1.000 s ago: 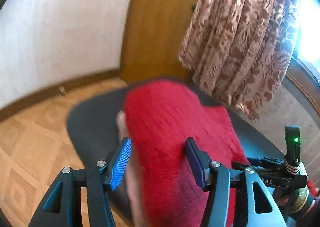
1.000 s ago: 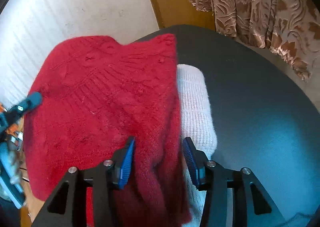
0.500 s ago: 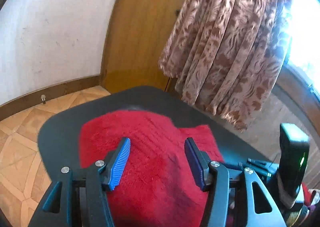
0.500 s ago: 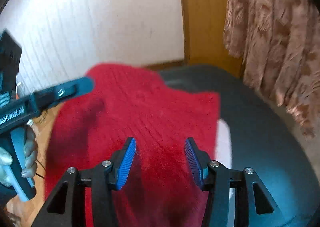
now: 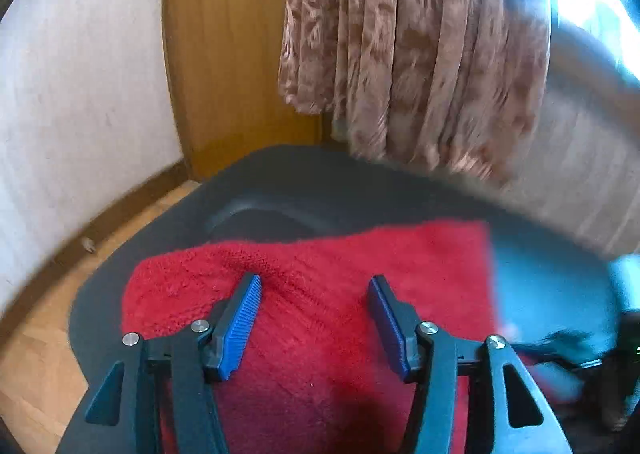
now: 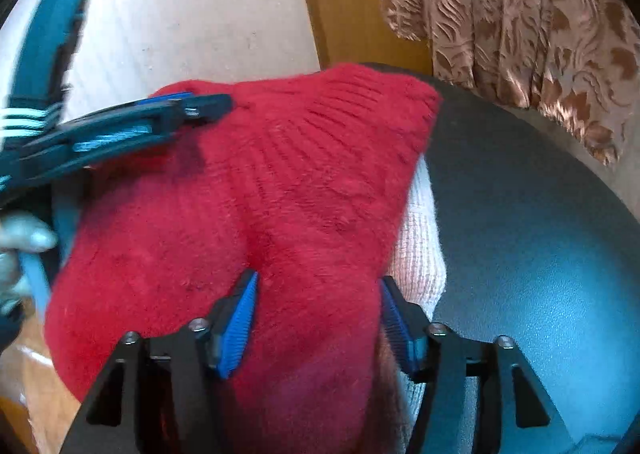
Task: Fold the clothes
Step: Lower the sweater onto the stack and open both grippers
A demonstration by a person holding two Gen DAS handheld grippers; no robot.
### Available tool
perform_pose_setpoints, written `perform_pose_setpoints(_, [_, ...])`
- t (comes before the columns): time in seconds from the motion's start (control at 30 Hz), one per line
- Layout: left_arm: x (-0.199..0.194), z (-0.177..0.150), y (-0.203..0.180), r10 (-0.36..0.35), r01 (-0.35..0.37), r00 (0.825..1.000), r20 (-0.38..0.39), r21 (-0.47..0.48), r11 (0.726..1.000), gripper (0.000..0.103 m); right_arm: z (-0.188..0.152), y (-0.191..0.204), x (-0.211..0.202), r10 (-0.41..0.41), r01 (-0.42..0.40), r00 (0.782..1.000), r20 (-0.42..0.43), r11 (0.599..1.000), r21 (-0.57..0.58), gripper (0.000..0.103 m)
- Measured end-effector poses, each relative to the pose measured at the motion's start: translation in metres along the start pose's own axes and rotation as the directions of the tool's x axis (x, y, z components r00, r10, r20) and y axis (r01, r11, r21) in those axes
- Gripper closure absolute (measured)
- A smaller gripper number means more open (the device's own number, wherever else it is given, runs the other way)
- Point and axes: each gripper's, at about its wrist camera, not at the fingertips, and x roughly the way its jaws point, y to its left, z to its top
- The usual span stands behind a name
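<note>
Here, the left gripper [image 5: 314, 286] has its jaws wide over a red sweater [image 5: 340, 314] lying on a dark round table [image 5: 304, 174]. The right gripper [image 6: 318, 288] also gapes wide, empty, above the sweater, which covers a white knit [image 6: 420, 238] just beside it. To finish the fold well, I'd press the top layer flat and square its edges without dragging the knit beneath. Around the table: a pale wall [image 5: 80, 94], wooden panel [image 5: 224, 54], patterned curtain [image 5: 420, 54], parquet floor [image 5: 36, 366].
</note>
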Motion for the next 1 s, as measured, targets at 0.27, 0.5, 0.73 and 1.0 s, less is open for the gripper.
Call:
perform_pose_setpoints(0.27, [-0.098,0.023,0.063,-0.013,0.061,0.982,0.189,-0.251,0.966,0.046,0.029,0.023,-0.059,-0.085,0.091,0.991,0.108,0.994,-0.054,0.024])
perform_pose_setpoints(0.5, [-0.064,0.006,0.055,-0.040,0.061,0.994,0.098,-0.220,0.974,0.047,0.042,0.084,-0.065,0.060,-0.023,0.986,0.156,0.972,-0.234,0.026])
perform_pose_setpoints(0.73, [0.007,-0.012,0.021,0.100,-0.100,0.995,0.030,-0.021,0.995,0.044,0.017,0.058,0.000,0.097,-0.092,0.995,0.031,0.988,-0.121,0.024])
perform_pose_setpoints(1.0, [-0.010,0.001,0.020,0.144,-0.140,0.987,0.066,-0.056,0.989,0.043,0.015,0.059,-0.002,0.033,-0.027,0.998,0.046,0.992,-0.120,0.020])
